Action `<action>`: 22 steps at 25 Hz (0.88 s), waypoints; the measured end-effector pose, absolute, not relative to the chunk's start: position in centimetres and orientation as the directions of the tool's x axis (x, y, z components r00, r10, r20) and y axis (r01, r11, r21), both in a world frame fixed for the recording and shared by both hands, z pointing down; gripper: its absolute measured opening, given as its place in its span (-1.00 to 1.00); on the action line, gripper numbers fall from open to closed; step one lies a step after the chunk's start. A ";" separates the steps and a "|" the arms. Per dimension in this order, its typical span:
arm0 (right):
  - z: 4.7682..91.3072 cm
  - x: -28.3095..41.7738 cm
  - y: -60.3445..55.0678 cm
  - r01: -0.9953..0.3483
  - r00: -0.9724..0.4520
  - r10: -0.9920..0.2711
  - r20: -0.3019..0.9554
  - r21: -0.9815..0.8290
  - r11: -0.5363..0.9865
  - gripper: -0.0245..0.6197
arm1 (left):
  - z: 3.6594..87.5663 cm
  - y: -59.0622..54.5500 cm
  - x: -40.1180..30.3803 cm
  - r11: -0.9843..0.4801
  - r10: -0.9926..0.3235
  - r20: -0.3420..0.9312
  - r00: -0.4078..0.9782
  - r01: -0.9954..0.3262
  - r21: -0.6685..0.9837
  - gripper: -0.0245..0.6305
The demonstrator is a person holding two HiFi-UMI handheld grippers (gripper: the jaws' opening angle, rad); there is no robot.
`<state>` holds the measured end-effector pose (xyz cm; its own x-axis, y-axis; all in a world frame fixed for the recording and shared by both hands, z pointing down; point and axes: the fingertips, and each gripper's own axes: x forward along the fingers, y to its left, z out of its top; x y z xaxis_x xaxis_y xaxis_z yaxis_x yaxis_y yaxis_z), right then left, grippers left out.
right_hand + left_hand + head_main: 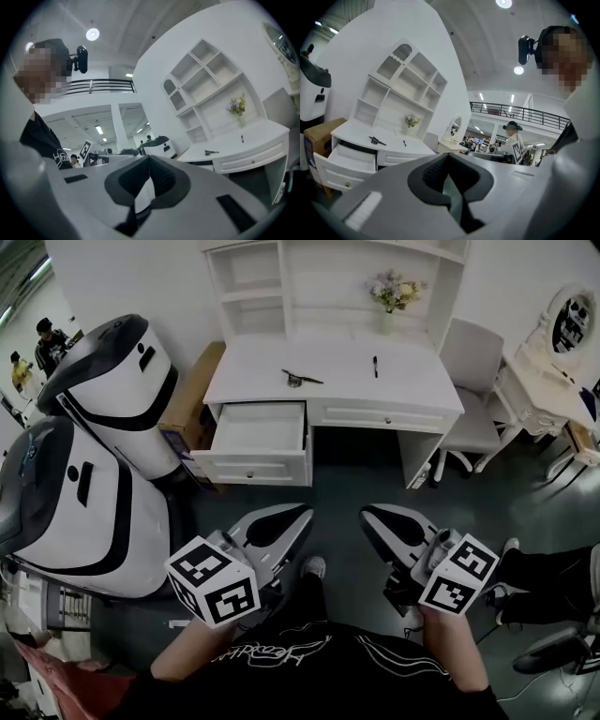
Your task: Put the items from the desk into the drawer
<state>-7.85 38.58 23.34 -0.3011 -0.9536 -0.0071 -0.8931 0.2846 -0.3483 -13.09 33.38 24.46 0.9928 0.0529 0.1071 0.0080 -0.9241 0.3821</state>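
Desk [412, 381] position: upper centre of the head view, with its left drawer [258, 427] pulled open. Items on the desktop: a black pen [375, 366] right of centre and a dark tool [300, 379], type unclear, left of centre, the two apart. Left gripper [292, 515] and right gripper [375, 514] sit low in the frame, well apart from the desk. Both sets of jaws are together, with nothing between them.
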 end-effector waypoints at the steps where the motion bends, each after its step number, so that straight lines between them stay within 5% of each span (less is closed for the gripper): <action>1: 23.7 -6.7 37.1 -0.893 -0.294 -0.956 0.000 -0.357 0.275 -0.90 | 24.8 31.8 -12.0 -0.920 0.055 0.115 0.992 0.005 0.393 -0.90; 13: 25.8 6.4 17.3 -0.897 -0.288 -0.956 0.048 -0.364 0.252 -0.89 | 28.4 11.5 0.5 -0.883 0.064 0.164 0.984 -0.020 0.468 -0.90; 22: 29.1 8.4 11.1 -0.905 -0.315 -0.940 0.132 -0.339 0.256 -0.89 | 31.0 5.8 2.3 -0.876 0.034 0.185 0.982 -0.060 0.479 -0.90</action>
